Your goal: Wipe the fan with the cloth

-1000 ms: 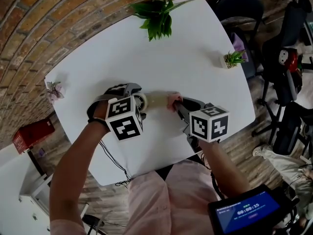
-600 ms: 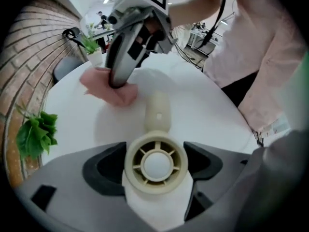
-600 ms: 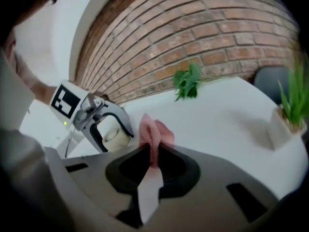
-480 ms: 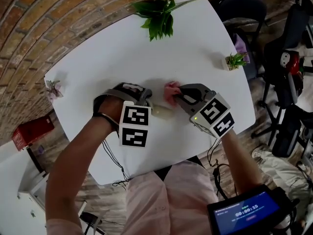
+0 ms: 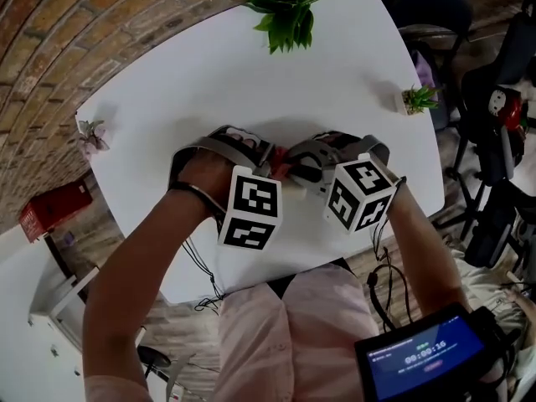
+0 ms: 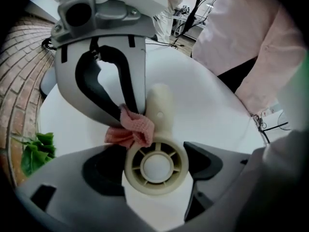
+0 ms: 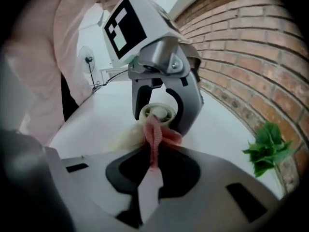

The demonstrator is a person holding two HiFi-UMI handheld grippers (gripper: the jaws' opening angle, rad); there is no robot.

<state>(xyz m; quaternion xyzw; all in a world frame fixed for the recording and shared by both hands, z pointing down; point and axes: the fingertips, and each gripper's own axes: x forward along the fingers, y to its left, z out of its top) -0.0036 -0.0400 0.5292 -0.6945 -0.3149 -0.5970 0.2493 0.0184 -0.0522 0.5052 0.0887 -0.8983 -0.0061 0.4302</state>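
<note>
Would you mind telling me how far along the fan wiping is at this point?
Done: the left gripper grips the cream handheld fan by its head, and the right gripper pinches the pink cloth. In hand: the cloth touches the head's rim beside the handle. Left: wiping the grille and handle; how much is already clean cannot be told.

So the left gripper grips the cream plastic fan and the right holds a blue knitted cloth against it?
Not blue: the knitted cloth is pink, as the right gripper view shows. The left gripper does grip the cream plastic fan, with the right gripper holding the cloth against it.
</note>
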